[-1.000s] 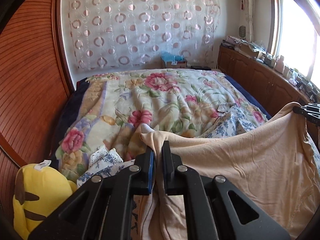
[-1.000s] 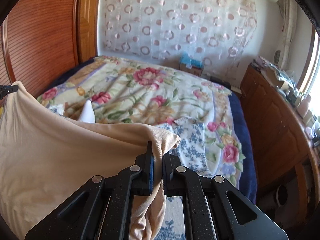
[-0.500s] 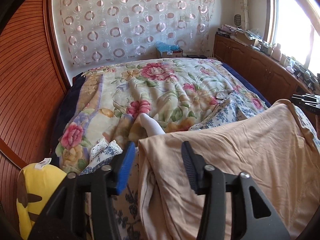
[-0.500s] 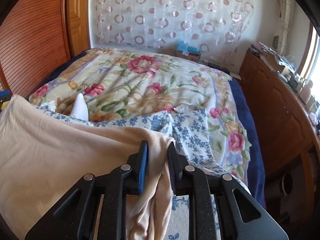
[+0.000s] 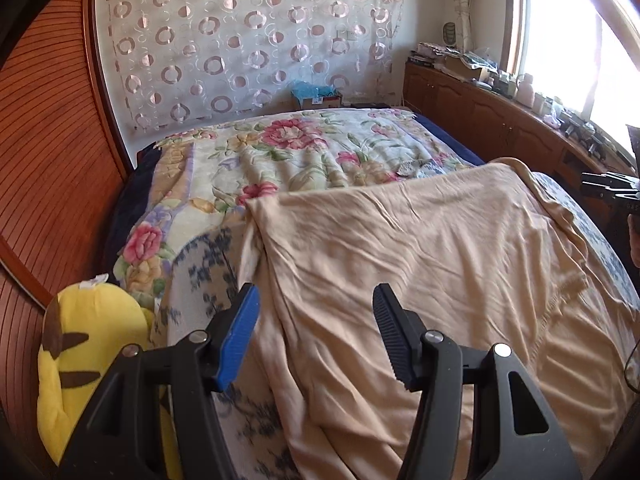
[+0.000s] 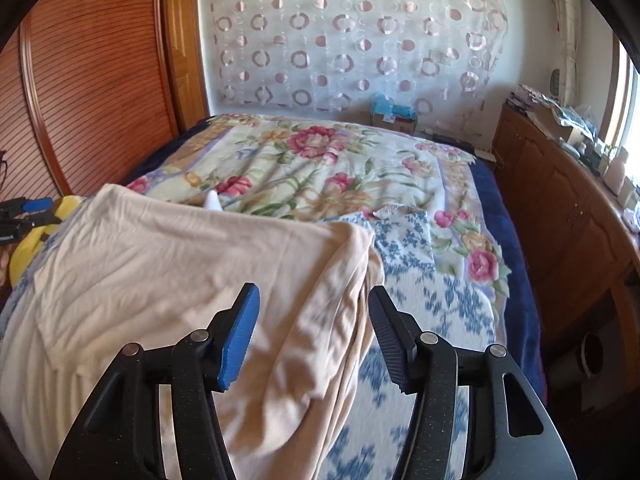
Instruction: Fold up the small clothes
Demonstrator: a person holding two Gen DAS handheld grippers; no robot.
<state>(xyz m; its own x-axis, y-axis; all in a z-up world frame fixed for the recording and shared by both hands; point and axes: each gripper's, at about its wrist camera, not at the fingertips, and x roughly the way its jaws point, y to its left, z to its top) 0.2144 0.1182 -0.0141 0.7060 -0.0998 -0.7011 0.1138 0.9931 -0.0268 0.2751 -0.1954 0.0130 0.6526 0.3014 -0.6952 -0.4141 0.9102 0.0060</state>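
Daylight pours in from the window (image 5: 568,40) at the right, so strongly that its pane is blown out to plain white in both views. The room is bright and the colours warm. Soft shadows lie in the creases of the beige cloth (image 5: 420,248). The fisheye lens bends the wooden wall (image 6: 92,92) into a curve, and the corners fall to black. The blue-patterned fabric (image 6: 436,292) close to the lens looks smeared and out of focus, while the far curtain (image 6: 352,36) stays sharp.

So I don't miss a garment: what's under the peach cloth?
The peach cloth lies on a blue-flowered white fabric, which shows past its right and left edges. A white tip pokes up behind it. Anything else beneath is covered.
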